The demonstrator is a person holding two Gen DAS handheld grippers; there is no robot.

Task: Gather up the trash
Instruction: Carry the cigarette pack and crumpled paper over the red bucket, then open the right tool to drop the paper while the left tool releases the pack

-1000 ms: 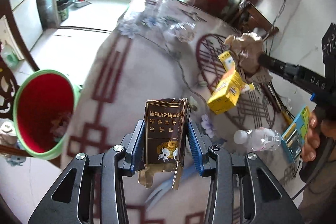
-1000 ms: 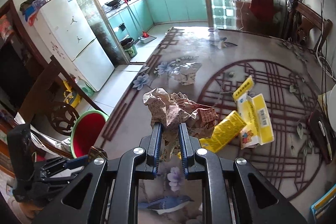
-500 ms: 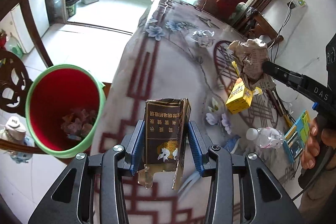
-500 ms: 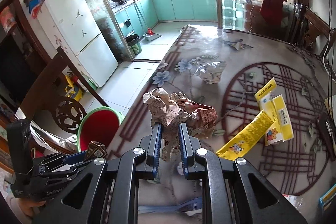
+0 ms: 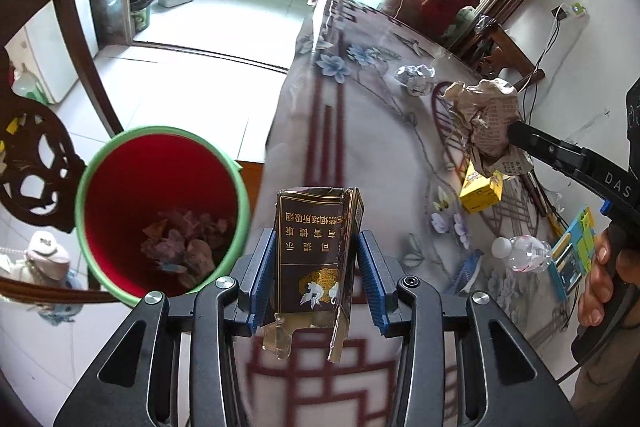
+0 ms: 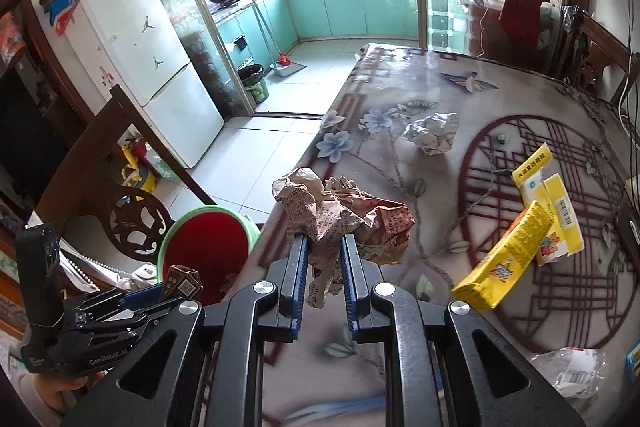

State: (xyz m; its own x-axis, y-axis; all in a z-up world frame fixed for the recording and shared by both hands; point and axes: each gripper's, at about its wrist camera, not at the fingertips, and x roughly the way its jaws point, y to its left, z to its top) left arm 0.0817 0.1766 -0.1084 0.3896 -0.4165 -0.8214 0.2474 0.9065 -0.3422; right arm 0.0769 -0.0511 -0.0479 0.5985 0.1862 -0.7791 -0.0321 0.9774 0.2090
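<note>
My left gripper is clamped on a torn dark brown cigarette pack with gold lettering, its blue-padded fingers pressed against the pack's two sides; the pack stands upright between them, ragged edge down. In the right wrist view I see the same gripper low on the left, holding the pack at the near rim of the bin.

My right gripper is closed on a crumpled ball of brownish printed newspaper, pinching a fold of it while the bulk bulges above and to the right of the fingers. From the left wrist camera that wad hangs off the gripper's tip above the table.

The round bin with a green rim and red inside sits on the floor just beside the table's edge, next to a dark carved wooden chair. In its bottom lies a heap of crumpled scraps; I cannot tell what each piece is. In the right wrist view the bin shows left of the table edge.

On the table with the floral, red-lattice cover I see a small crumpled ball of silvery-white paper, a flattened yellow carton leaning on a second yellow-and-white box, and a crushed clear plastic bottle with a white cap
</note>
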